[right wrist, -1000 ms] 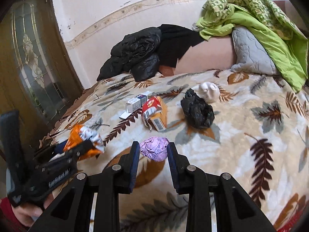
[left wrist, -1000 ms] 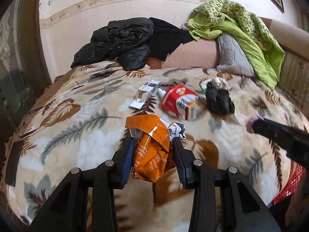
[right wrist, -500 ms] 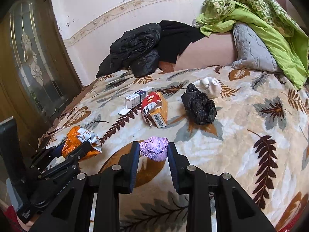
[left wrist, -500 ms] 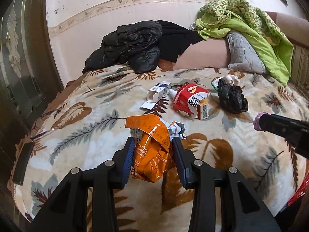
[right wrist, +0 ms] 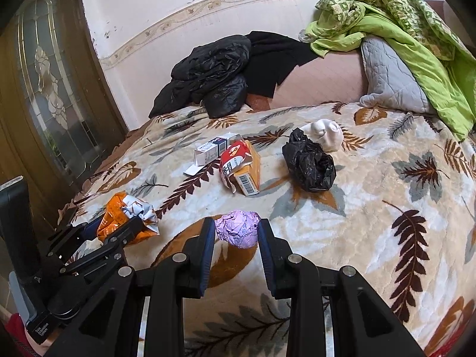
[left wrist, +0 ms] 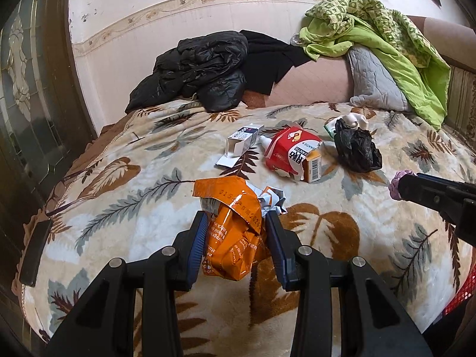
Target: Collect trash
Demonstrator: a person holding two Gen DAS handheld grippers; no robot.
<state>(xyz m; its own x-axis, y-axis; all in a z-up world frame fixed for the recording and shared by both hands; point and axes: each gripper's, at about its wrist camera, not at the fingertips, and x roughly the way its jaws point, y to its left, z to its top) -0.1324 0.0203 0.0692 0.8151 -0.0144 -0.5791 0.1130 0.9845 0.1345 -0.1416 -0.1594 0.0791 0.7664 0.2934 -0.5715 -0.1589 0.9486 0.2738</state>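
My left gripper (left wrist: 236, 226) is shut on a crumpled orange wrapper (left wrist: 232, 232) with silver foil inside, held above the leaf-patterned bed blanket (left wrist: 134, 184). My right gripper (right wrist: 236, 232) is shut on a purple paper ball (right wrist: 237, 228); it shows at the right edge of the left wrist view (left wrist: 400, 183). The left gripper and wrapper show in the right wrist view (right wrist: 125, 217). On the blanket lie a red and orange carton (left wrist: 293, 156), a small white box (left wrist: 242, 142), a black plastic bag (left wrist: 357, 148) and a white wad (left wrist: 354, 119).
A black jacket (left wrist: 196, 68) and a green quilt (left wrist: 386, 44) over a grey pillow (left wrist: 372, 80) lie at the bed's head. A glass-panelled door (right wrist: 50, 89) stands on the left. A red mesh basket (left wrist: 461, 294) shows at the lower right.
Both grippers have drawn back and turned slightly left, each still holding its trash. The trash on the blanket has not moved.
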